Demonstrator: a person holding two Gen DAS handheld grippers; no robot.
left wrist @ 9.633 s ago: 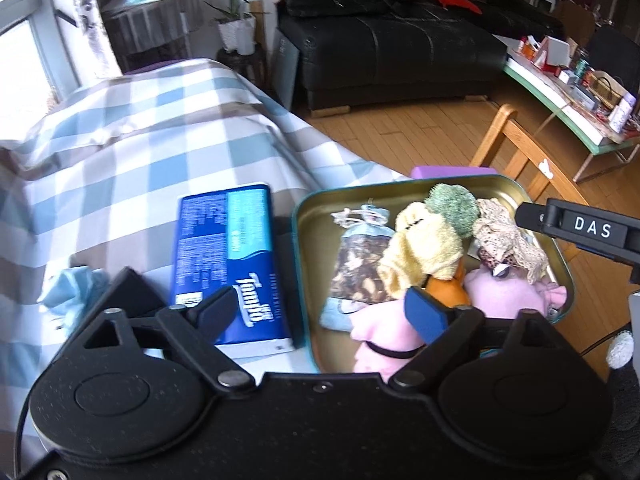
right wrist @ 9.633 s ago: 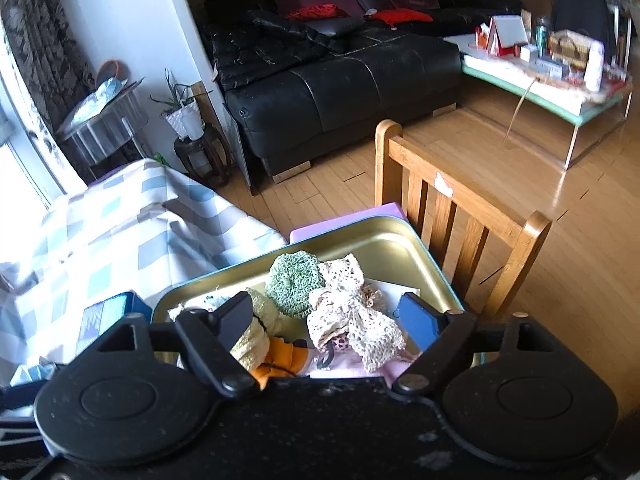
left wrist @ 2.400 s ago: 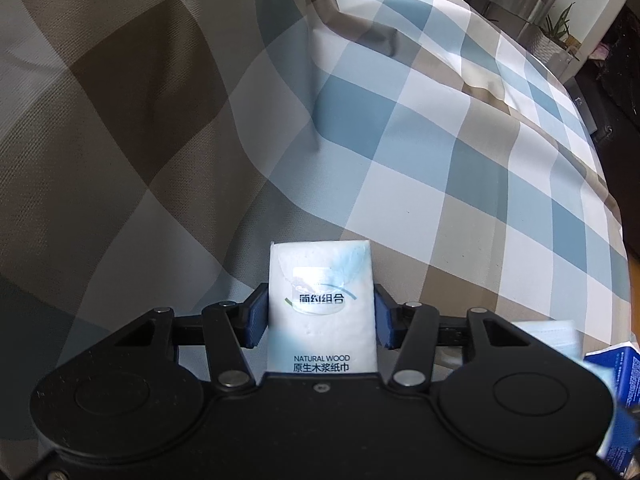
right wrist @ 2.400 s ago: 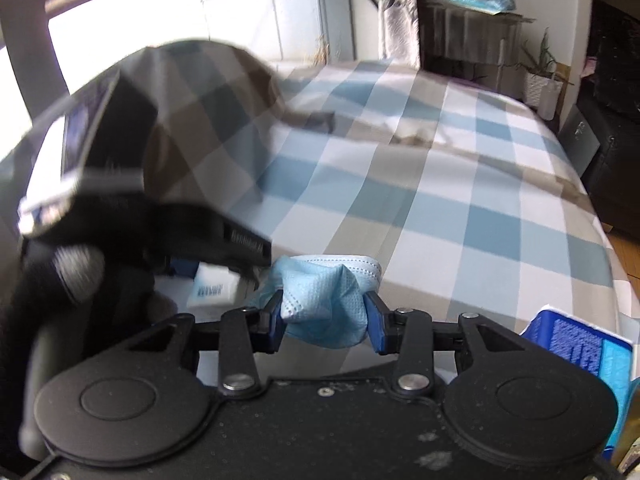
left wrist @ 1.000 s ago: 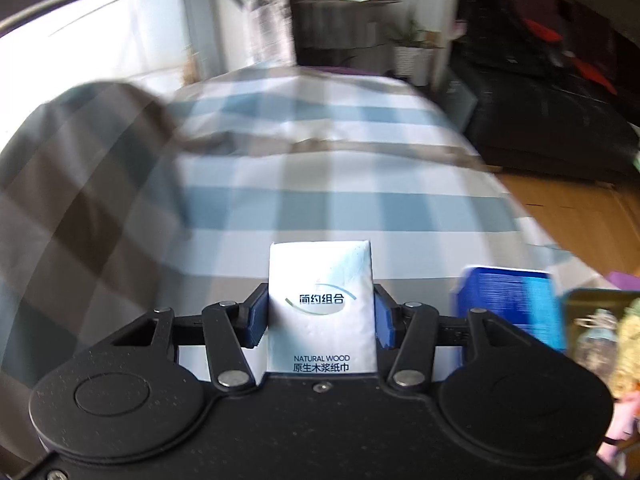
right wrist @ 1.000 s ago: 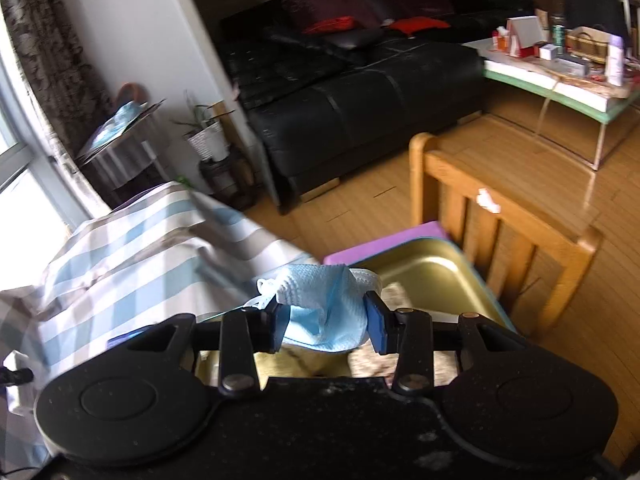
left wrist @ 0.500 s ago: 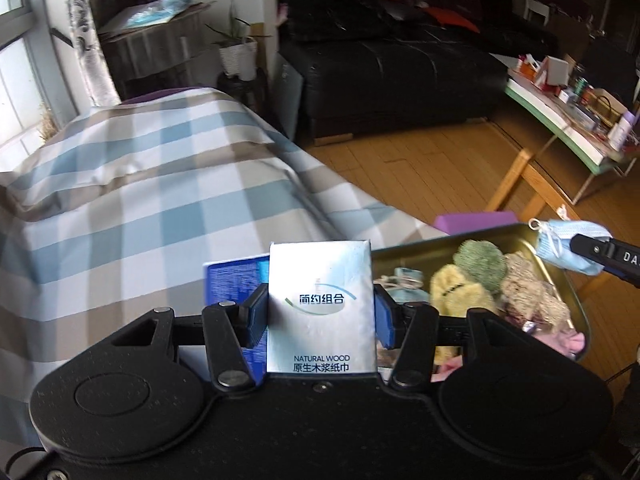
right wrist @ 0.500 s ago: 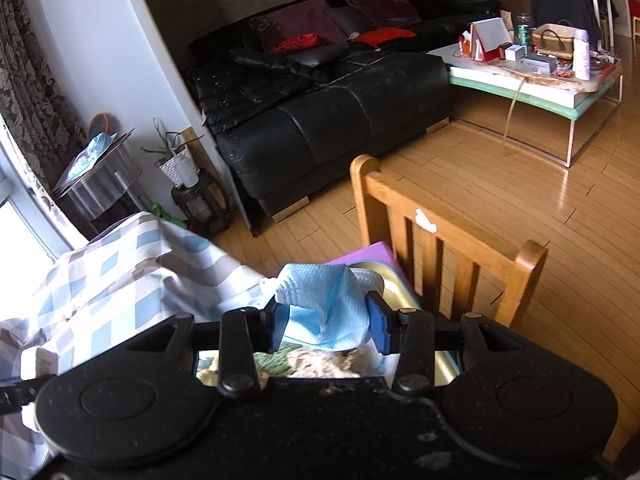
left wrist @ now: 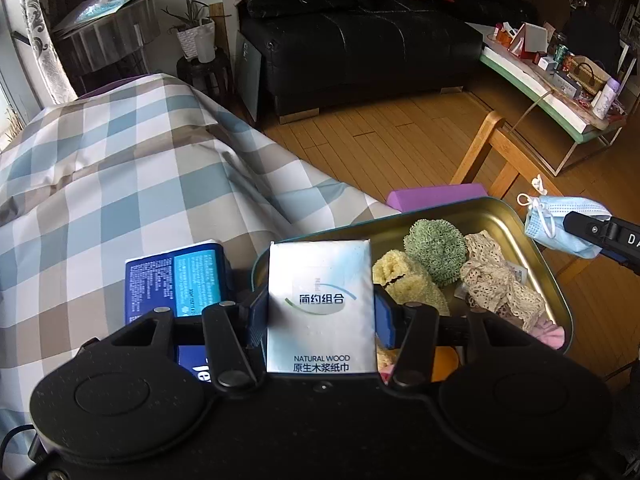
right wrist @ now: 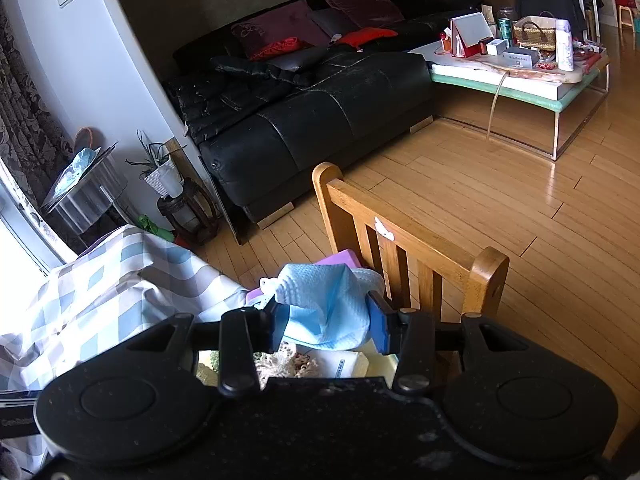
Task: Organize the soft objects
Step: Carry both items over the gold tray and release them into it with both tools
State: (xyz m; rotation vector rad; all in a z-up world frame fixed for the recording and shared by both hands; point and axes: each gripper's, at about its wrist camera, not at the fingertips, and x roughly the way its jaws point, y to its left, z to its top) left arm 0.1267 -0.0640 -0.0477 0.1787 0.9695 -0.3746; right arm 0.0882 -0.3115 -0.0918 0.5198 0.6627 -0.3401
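My left gripper (left wrist: 320, 310) is shut on a white tissue pack (left wrist: 321, 304), held upright over the near left rim of a gold metal tray (left wrist: 508, 216). The tray holds a green knitted ball (left wrist: 434, 250), a yellow knitted piece (left wrist: 404, 276), a cream lace cloth (left wrist: 500, 276) and a pink soft thing (left wrist: 548, 330). My right gripper (right wrist: 328, 326) is shut on a crumpled blue face mask (right wrist: 324, 304). In the left wrist view that face mask (left wrist: 556, 224) hangs just past the tray's right rim. Below the right gripper a strip of the tray (right wrist: 376, 364) with lace shows.
A blue tissue box (left wrist: 176, 284) lies left of the tray on the checked bedspread (left wrist: 120, 184). A purple block (left wrist: 436, 196) sits behind the tray. A wooden chair (right wrist: 408, 252) stands right beside it, a black sofa (right wrist: 312, 120) and a cluttered coffee table (right wrist: 516, 72) farther off.
My left gripper has swung right with the tissue pack, from over the bedspread to the tray's edge. My right gripper, still holding the mask, has drifted toward the chair side of the tray.
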